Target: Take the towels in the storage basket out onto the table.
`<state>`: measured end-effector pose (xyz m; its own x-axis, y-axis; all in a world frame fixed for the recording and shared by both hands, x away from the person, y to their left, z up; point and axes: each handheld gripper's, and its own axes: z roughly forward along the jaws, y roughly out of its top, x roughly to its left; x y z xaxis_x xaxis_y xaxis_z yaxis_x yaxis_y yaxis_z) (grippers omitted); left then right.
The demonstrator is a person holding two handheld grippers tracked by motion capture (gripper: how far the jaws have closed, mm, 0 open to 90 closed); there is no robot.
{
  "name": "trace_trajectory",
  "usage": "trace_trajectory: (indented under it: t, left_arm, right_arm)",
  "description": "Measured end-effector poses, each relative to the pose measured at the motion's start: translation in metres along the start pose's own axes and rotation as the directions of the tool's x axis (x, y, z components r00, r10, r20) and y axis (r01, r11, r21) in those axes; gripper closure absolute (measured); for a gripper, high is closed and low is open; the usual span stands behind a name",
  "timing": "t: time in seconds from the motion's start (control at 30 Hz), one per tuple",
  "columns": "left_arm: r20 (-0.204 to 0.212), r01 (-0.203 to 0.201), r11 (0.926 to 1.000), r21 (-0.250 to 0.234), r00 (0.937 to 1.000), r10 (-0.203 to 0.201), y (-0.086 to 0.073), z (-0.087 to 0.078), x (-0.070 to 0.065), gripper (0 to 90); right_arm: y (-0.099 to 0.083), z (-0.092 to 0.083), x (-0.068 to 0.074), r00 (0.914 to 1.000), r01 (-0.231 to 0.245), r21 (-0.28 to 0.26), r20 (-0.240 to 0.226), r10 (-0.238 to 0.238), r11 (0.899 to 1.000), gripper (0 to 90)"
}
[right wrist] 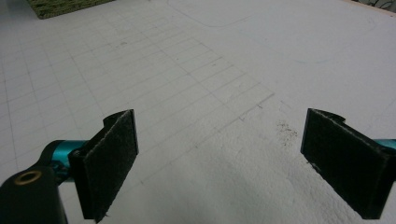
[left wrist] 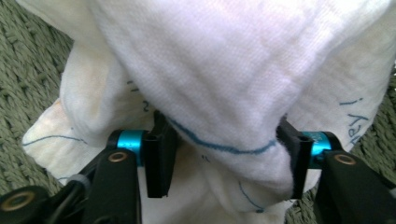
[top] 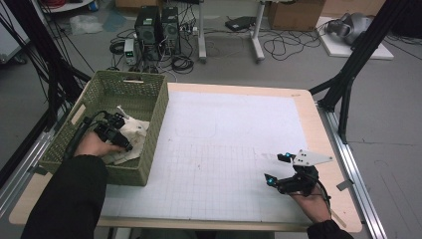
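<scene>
A crumpled white cloth (top: 139, 130) with blue pen marks lies inside the green woven basket (top: 161, 114) at the table's left. My left gripper (top: 127, 134) reaches down into the basket onto it. In the left gripper view a thick fold of the cloth (left wrist: 224, 60) bulges between the jaws of my left gripper (left wrist: 226, 140) and touches both pads, which stand well apart and do not pinch it. My right gripper (top: 277, 168) rests low over the white grid mat (top: 224, 139) near the front right. In the right gripper view the right gripper (right wrist: 224, 154) is wide open with nothing between its jaws.
The basket's walls (left wrist: 28, 60) close in around the cloth. A corner of the basket (right wrist: 60, 7) lies far off across the mat (right wrist: 187, 60). Beyond the table's far edge, computers (top: 157, 27), cables and a cardboard box (top: 296, 14) stand on the floor.
</scene>
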<state>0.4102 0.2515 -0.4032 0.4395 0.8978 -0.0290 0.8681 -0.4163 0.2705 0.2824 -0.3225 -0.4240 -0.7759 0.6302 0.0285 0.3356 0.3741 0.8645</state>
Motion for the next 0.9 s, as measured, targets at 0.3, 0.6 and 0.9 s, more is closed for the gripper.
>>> trace_trajectory:
  t: [0.3,0.6,0.9]
  left_arm:
    - [0.005,-0.006,1.0,0.005,1.0,0.006,0.0,-0.003,-0.001,81.1]
    - [-0.021,-0.001,0.9952,-0.098,0.9998,-0.001,-0.002,-0.02,0.002,83.6]
    - [-0.009,0.032,0.9704,-0.239,0.9994,-0.035,-0.01,-0.042,0.006,83.9]
  right_arm:
    - [0.0,0.0,0.002,1.0,0.006,-0.001,-0.004,-0.006,1.0,10.2]
    - [0.001,-0.002,0.001,1.0,0.004,-0.011,-0.001,-0.004,1.0,10.2]
    - [0.001,-0.002,0.001,1.0,0.003,-0.014,0.002,-0.003,1.0,10.2]
